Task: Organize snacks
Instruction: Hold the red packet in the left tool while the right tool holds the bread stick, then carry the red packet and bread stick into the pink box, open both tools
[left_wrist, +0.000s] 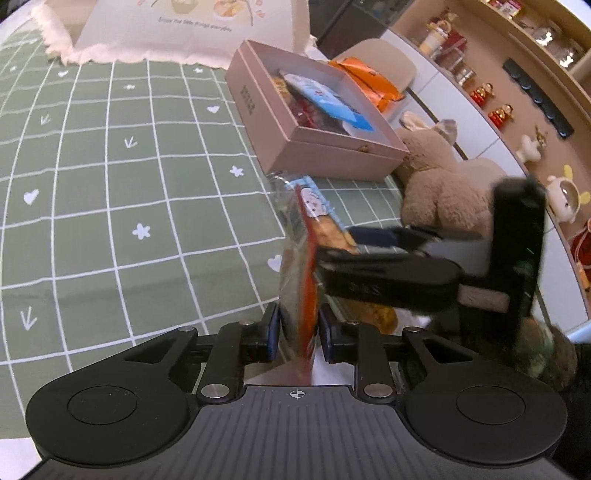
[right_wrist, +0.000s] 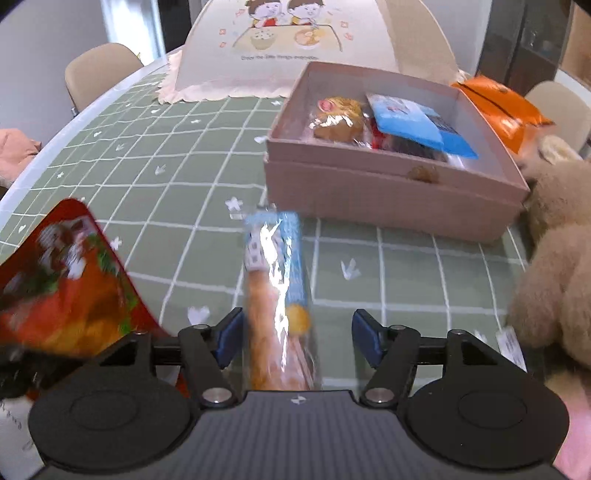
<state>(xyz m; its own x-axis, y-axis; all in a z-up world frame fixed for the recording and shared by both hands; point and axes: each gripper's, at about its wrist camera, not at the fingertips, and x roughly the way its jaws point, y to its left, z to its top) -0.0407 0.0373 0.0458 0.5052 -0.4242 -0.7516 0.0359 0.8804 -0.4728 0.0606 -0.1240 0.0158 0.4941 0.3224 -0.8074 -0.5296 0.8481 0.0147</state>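
My left gripper (left_wrist: 299, 332) is shut on a red snack packet (left_wrist: 308, 306), held edge-on above the green checked tablecloth (left_wrist: 129, 184). In the right wrist view that red packet (right_wrist: 66, 288) hangs at the left. A clear-wrapped pastry packet with a blue top (right_wrist: 277, 295) lies lengthwise between the fingers of my right gripper (right_wrist: 297, 339). Its jaws stand apart and the pads do not press on the packet. The left wrist view shows the right gripper (left_wrist: 338, 245) reaching in from the right around the pastry packet (left_wrist: 317, 210). An open pink box (right_wrist: 388, 199) beyond holds several snacks.
The pink box (left_wrist: 332, 142) sits at the table's right side with orange packets (right_wrist: 498, 103) behind it. A beige plush toy (right_wrist: 554, 277) leans at the right edge. A fabric food cover (right_wrist: 288, 37) stands at the back. Chairs (right_wrist: 99, 70) surround the table.
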